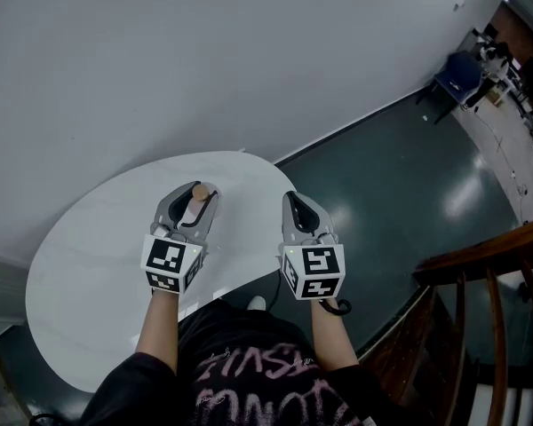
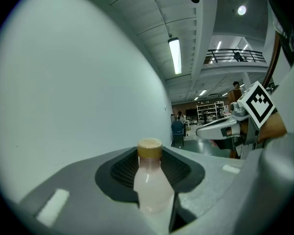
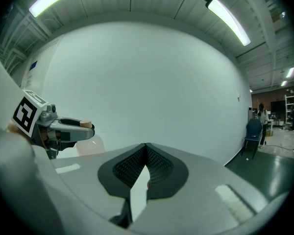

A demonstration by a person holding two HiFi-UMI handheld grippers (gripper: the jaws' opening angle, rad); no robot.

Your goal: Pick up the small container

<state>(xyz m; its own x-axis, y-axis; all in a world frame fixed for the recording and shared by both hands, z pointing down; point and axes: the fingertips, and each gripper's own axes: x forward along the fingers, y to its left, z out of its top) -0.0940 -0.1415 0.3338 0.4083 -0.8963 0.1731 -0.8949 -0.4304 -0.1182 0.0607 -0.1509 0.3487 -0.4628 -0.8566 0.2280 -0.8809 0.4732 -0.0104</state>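
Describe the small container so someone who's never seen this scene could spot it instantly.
Start at the white oval table, then the left gripper held over it. Clamped between its jaws is the small container: a milky-pale little bottle with a tan cap. The right gripper beside it is shut on nothing.

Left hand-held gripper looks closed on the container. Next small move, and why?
Probably lift the left hand-held gripper straight up, grip unchanged. Its jaws are shut on the small container, with the tan cap standing clear of them, over the white table, so only clearance seems left. The right hand-held gripper is shut on nothing, off to the side.
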